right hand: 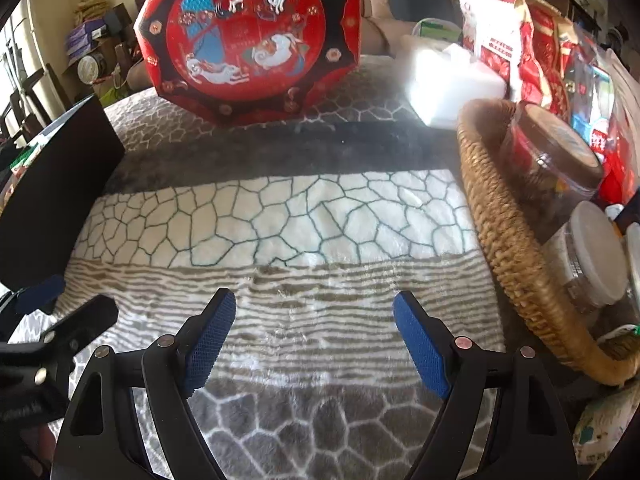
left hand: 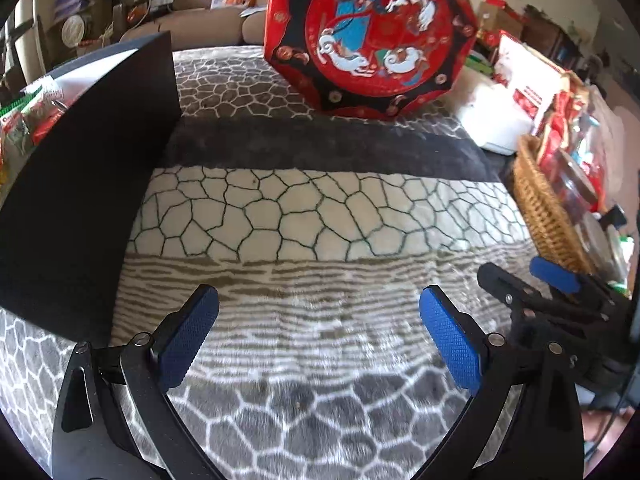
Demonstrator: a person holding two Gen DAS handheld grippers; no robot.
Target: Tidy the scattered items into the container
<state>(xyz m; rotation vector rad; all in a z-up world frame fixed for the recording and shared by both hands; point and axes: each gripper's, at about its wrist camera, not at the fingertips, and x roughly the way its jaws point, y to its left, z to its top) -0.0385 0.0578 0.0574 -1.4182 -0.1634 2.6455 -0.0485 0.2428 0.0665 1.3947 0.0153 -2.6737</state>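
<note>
A woven wicker basket (right hand: 516,264) sits at the right and holds a brown-lidded jar (right hand: 560,160) and a clear tub with a white lid (right hand: 592,256); the basket also shows in the left wrist view (left hand: 540,208). My left gripper (left hand: 320,336) is open and empty above the patterned blanket. My right gripper (right hand: 314,340) is open and empty, just left of the basket. It shows in the left wrist view (left hand: 532,284) at the right, beside the basket. The left gripper shows at the left edge of the right wrist view (right hand: 52,308).
A red octagonal box (left hand: 372,32) leans upright at the back. A black box (left hand: 80,184) with snack packets stands at the left. A white box (right hand: 452,80) and red packages (right hand: 536,52) lie behind the basket. The patterned blanket (left hand: 300,216) covers the surface.
</note>
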